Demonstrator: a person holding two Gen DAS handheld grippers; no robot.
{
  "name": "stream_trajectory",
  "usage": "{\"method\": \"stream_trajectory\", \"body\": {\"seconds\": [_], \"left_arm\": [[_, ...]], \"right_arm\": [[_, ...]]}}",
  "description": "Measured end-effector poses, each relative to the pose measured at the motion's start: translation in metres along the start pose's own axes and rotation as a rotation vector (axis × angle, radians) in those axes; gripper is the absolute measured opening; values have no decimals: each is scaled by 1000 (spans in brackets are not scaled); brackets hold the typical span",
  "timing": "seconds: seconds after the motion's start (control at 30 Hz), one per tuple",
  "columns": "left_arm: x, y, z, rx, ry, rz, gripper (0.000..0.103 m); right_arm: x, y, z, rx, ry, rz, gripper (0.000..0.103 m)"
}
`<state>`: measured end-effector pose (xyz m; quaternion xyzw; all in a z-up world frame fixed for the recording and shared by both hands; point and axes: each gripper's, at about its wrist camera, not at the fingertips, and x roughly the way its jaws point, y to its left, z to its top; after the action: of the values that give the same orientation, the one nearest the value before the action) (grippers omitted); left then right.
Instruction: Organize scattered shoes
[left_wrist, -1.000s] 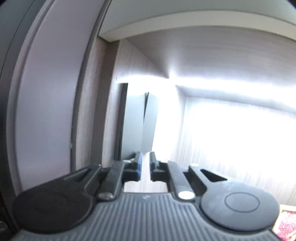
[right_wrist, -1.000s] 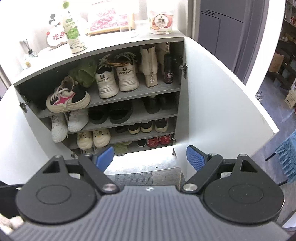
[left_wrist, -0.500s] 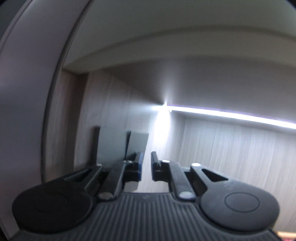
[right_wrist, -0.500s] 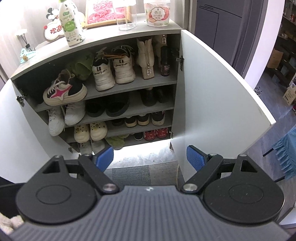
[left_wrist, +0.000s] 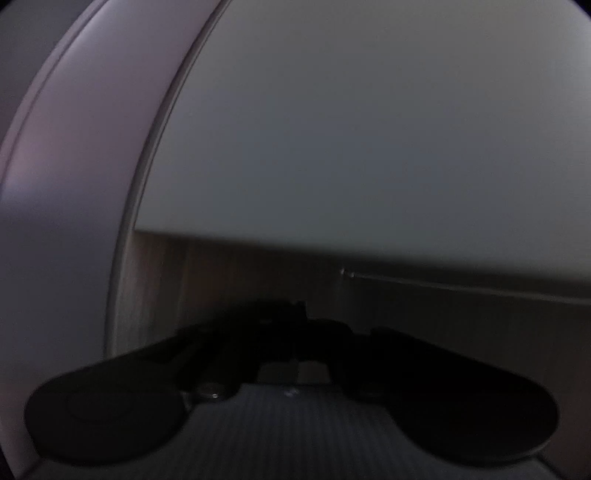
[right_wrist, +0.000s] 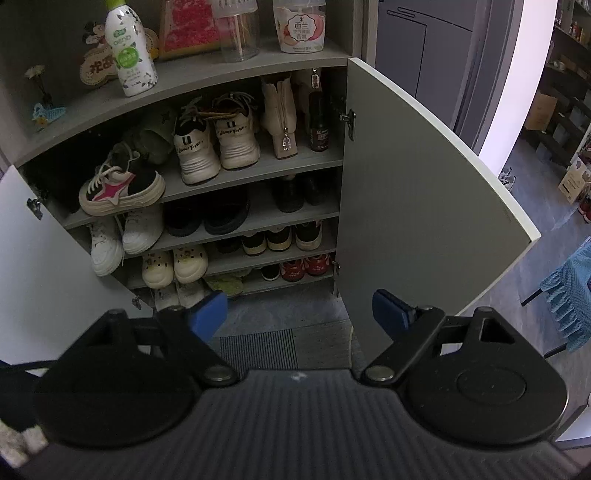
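Observation:
An open shoe cabinet (right_wrist: 258, 173) fills the right wrist view, its shelves holding several pairs. A cream sneaker with a pink star (right_wrist: 122, 190) overhangs the left end of the top shelf, next to white sneakers (right_wrist: 216, 138) and cream boots (right_wrist: 280, 114). White sneakers (right_wrist: 125, 236), black shoes (right_wrist: 207, 218), cream clogs (right_wrist: 173, 264) and red shoes (right_wrist: 304, 266) sit lower down. My right gripper (right_wrist: 299, 312) hangs open and empty in front of the cabinet's base. My left gripper (left_wrist: 301, 317) points up at a dark ceiling, its fingers close together with nothing visible between them.
The right cabinet door (right_wrist: 417, 206) swings out toward me; the left door (right_wrist: 44, 258) is open too. A white bottle (right_wrist: 129, 48), jars and a picture stand on the cabinet top. A ribbed mat (right_wrist: 258, 345) lies on the floor. A blue cloth (right_wrist: 570, 291) hangs at right.
The left gripper has tilted further up, so ceiling fills its view, and the scene has gone dark. The right gripper has drawn slightly closer to the cabinet and stays open.

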<state>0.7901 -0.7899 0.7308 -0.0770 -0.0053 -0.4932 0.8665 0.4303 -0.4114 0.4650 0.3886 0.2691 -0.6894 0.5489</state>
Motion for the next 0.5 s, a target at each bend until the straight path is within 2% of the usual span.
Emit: {"method": "stream_trajectory", "body": {"seconds": [0.2,0.37,0.5], "left_arm": [[-33,0,-51,73,59,-31,7],[-26,18,-71,24,143,7,5],[-26,35,-75,6,141,22,4]], "right_arm": [[5,14,3,-37,12,36,88],[5,23,5,-71,18,44,88],[3,26,5,-69,16,41,88]]}}
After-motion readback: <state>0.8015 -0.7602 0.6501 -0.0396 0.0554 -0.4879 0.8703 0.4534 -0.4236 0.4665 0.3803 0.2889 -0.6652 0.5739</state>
